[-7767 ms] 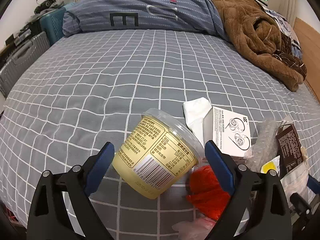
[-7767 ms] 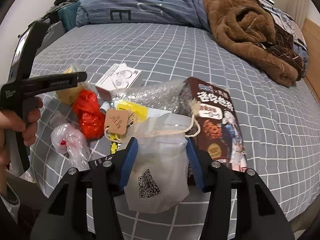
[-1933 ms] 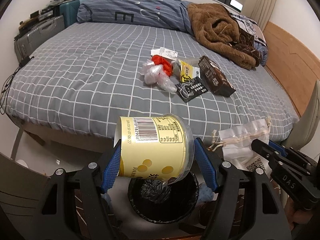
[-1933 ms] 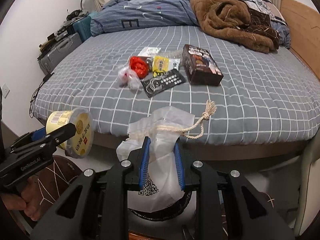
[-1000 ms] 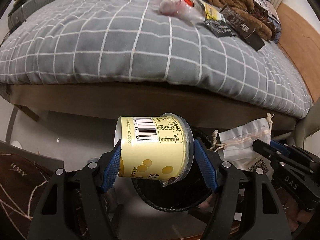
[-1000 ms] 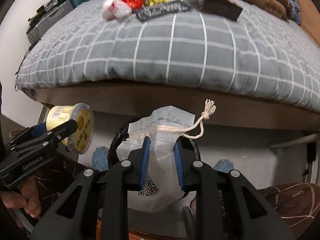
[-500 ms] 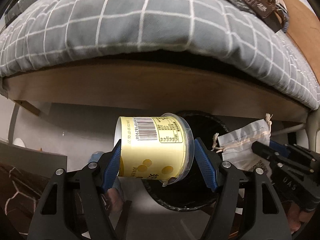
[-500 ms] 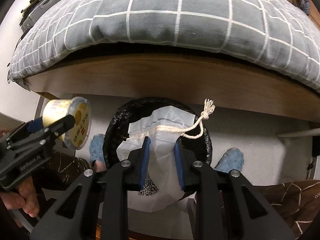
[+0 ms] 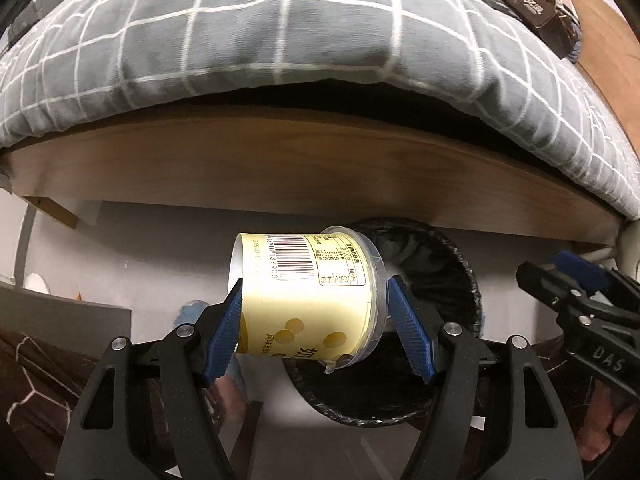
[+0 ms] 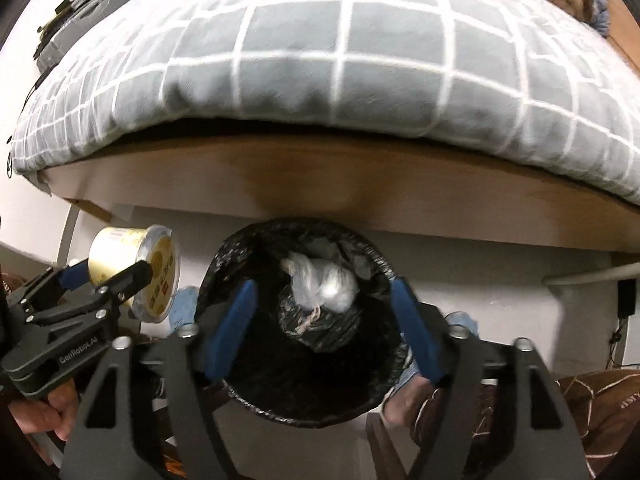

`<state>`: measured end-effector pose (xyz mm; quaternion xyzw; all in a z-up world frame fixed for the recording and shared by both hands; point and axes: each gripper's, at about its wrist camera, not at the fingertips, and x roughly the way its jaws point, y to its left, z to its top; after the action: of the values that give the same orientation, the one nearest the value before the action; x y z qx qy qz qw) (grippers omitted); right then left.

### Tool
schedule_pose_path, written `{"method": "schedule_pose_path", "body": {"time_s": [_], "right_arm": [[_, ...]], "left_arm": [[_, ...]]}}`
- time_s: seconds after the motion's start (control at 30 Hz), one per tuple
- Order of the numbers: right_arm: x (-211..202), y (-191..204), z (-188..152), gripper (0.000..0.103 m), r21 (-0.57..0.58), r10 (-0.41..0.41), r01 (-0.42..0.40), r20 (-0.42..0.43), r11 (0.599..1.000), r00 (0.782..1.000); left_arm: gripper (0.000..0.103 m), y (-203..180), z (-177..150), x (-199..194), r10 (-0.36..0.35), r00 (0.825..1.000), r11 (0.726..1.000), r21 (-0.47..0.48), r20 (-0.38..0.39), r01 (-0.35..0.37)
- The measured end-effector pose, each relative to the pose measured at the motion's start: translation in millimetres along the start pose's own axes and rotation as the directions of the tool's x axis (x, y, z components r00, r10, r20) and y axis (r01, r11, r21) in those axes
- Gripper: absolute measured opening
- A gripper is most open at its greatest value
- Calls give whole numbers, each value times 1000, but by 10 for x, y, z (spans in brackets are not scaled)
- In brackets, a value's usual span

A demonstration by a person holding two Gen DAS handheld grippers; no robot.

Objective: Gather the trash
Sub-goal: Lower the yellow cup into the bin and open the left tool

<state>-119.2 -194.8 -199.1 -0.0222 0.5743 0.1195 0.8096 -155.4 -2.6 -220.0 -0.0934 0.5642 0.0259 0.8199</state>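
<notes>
**Holding the tub short of the bin; pouch already dropped**

Gripping the yellow tub point(image 9: 308, 300) across its two ends, the left gripper point(image 9: 316, 328) has one blue pad on the base and one on the clear lid rim; the fingers point(image 9: 224, 332) are spread wide and pressed on it. The tub lies on its side, long axis running straight across from finger to finger, lid toward the bin point(image 9: 452, 280).

The right gripper point(image 10: 320, 328) is empty. Its jaws have just been opening and now stand wide apart, nothing between them. The pouch point(image 10: 320, 284) lies loose inside the bin, directly beyond those fingers, cord trailing.

The bin, lined in black, stands on the floor against the bed point(image 10: 320, 80) frame. From the left fingers it lies ahead and to the right; in the right wrist view the tub sits just left of the bin's rim, not over the opening. Judgement: the left hand must shift right before letting go, or the tub could land on the floor. More litter remains on the bed.
</notes>
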Motion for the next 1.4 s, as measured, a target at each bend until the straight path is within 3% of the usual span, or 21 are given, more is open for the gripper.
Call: {"method": "schedule_pose_path", "body": {"time_s": [0.03,0.13,0.4,0.9,1.27,1.33,1.4], "right_arm": [[-33,-51,6,84,13,-16,15,12,1000,1000],[-138,-165,7,89,25,-37,36,44,999,998],[-388,-555,-47,94,54,-66,60,114,997,991],[-174,-748,-222,94,141,-99,88,69,986,993],[-31,-767,-285,94,144,-127,119,42,982,991],[-16,-766,-279,94,148,-126,118,41,982,991],[-10,-762,-267,94,149,-123,117,36,982,992]], "left_arm": [[68,-19,2,-2,-2,1000,1000,6,1,2],[68,-96,13,-29,-18,1000,1000,11,2,18],[68,-450,80,-137,-58,998,998,38,24,57],[68,-629,-59,295,-43,998,996,77,-41,46],[69,-836,-67,378,-74,997,991,113,-36,77],[70,-849,-73,366,-75,997,990,122,-28,78],[79,-842,-68,322,-67,998,989,133,-11,68]]}}
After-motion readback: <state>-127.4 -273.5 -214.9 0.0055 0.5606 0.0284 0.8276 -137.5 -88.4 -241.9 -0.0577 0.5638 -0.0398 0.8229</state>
